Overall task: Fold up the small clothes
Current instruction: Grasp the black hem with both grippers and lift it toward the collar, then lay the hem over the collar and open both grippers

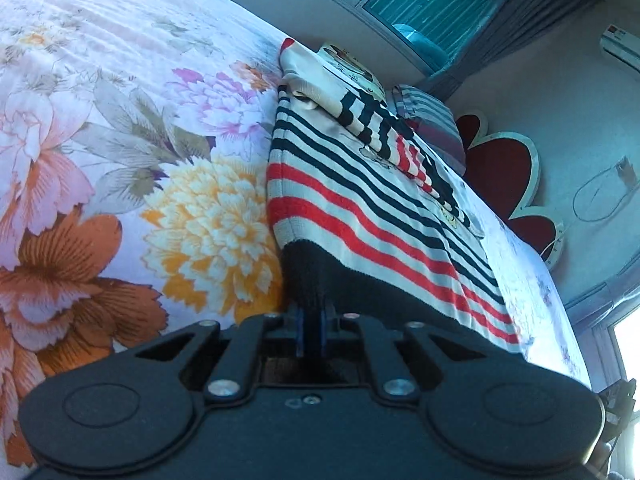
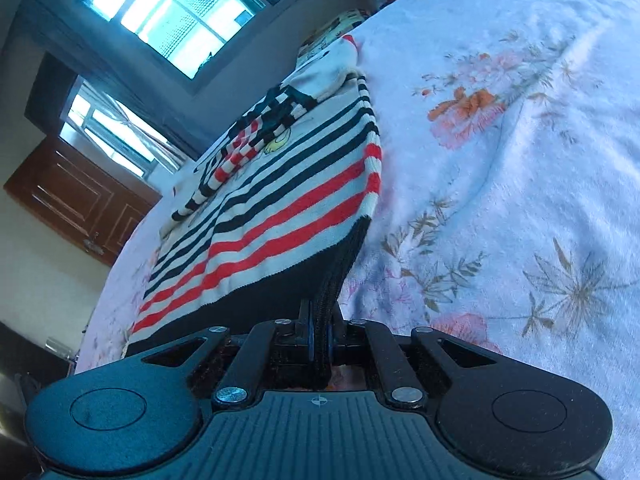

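Observation:
A small knitted sweater [image 1: 360,200] with red, navy and white stripes lies flat on the floral bedsheet [image 1: 120,140], its striped sleeves folded across its body. My left gripper [image 1: 314,320] is shut on the left corner of the sweater's dark bottom hem, which is pulled up a little off the sheet. In the right wrist view the same sweater [image 2: 280,208] stretches away, and my right gripper [image 2: 320,336] is shut on the right corner of that dark hem, with the ribbed band running down between its pads.
A cartoon-print pillow [image 1: 352,68] and a striped pillow [image 1: 432,120] lie past the sweater's collar, near a red petal-shaped headboard [image 1: 508,176]. Floral sheet spreads to the left of the sweater and, in the right wrist view, to its right [image 2: 500,160]. A wooden door [image 2: 80,196] stands beyond the bed.

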`<state>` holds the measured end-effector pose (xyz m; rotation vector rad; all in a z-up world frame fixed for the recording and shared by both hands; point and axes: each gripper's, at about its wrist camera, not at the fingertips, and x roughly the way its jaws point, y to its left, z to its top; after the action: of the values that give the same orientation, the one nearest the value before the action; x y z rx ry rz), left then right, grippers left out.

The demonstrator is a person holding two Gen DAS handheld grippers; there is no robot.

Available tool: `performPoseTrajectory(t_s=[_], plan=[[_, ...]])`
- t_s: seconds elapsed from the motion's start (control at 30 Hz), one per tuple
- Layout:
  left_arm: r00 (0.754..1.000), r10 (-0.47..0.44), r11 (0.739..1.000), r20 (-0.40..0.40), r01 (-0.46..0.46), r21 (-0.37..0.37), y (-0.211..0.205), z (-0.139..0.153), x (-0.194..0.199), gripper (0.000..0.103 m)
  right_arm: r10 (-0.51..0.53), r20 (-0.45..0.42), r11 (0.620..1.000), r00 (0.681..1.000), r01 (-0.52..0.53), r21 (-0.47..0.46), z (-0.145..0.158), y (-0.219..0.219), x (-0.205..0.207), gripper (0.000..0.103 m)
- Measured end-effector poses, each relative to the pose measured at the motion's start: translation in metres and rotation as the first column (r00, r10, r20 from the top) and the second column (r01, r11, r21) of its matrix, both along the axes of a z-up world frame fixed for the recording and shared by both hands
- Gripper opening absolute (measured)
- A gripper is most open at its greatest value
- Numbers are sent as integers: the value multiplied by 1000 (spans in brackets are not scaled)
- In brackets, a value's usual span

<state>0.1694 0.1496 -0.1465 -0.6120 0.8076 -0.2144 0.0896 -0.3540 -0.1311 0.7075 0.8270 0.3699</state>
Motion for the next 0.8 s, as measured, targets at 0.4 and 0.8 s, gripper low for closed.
performPoseTrajectory(t_s=[0.4, 0.8], plan=[[986, 75, 987, 151, -51, -152, 7, 77, 35, 6, -9, 211, 1000, 978, 7, 8, 95, -3, 44, 5], [954, 31, 997, 299, -9, -74, -13, 175, 164, 6, 26, 315, 998, 949, -6, -66, 194, 2, 175, 5]])
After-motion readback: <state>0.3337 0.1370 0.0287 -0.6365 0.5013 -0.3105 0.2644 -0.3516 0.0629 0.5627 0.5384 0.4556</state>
